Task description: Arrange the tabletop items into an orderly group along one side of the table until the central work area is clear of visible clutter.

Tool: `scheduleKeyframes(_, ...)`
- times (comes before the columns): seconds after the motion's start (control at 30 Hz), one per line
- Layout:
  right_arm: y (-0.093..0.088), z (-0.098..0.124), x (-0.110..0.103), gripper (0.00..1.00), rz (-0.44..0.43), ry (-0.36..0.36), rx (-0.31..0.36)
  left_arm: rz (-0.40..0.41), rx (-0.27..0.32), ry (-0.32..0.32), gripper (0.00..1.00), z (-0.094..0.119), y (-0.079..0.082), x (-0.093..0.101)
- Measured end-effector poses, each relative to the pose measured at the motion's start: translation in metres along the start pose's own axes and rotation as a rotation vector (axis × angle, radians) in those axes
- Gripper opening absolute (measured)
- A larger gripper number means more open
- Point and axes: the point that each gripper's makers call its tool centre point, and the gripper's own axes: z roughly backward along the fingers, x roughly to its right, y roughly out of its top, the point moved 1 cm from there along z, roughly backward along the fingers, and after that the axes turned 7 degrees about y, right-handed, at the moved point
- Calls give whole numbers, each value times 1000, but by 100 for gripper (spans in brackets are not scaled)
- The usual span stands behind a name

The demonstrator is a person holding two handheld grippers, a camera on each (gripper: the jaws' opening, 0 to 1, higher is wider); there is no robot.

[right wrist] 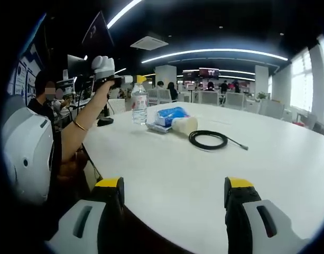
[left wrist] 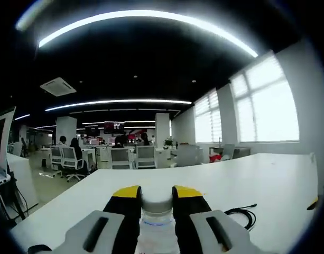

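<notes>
My left gripper (left wrist: 157,197) is shut on the white-capped neck of a clear water bottle (left wrist: 157,233), with the yellow-tipped jaws on either side of the cap. In the right gripper view that same left gripper (right wrist: 137,80), held by a gloved hand (right wrist: 102,66), grips the top of the upright bottle (right wrist: 139,106) at the far left of the white table (right wrist: 167,169). Beside the bottle lie a blue packet (right wrist: 170,115), a cream cup (right wrist: 184,125) on its side and a coiled black cable (right wrist: 208,139). My right gripper (right wrist: 174,185) hangs open over the table's near edge, holding nothing.
The black cable (left wrist: 241,216) lies right of the bottle on the white table (left wrist: 257,180). A small dark object (right wrist: 104,121) sits near the table's left edge. A person's bare arm (right wrist: 82,127) reaches over that edge. Office chairs (left wrist: 72,159) and desks stand beyond.
</notes>
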Motion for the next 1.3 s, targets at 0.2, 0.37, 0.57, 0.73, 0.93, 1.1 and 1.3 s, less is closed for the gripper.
scheduleKeyframes(0.2, 1, -5, -2, 74, 0, -3, -9, 13, -18, 27, 20, -3, -9, -24)
scheduleKeyframes(0.37, 2, -8, -4, 74, 5, -3, -22, 33, -41, 45, 20, -5, -19, -41)
scheduleKeyframes(0.57, 3, -16, -6, 74, 8, 5, -30, 26, -70, 52, 20, -8, -27, -50)
scheduleKeyframes(0.73, 2, -22, -8, 74, 13, 14, -46, 50, -92, 49, 20, -9, -34, -53)
scheduleKeyframes(0.93, 0, -21, -6, 74, 14, 12, -56, 53, -73, 49, 20, -6, -33, -52)
scheduleKeyframes(1.1, -3, -23, -5, 74, 8, 19, -62, 56, -26, 51, 21, -5, -33, -52)
scheduleKeyframes(1.3, -4, -23, -5, 74, 10, 29, -67, 14, -5, 62, 21, -7, -31, -51)
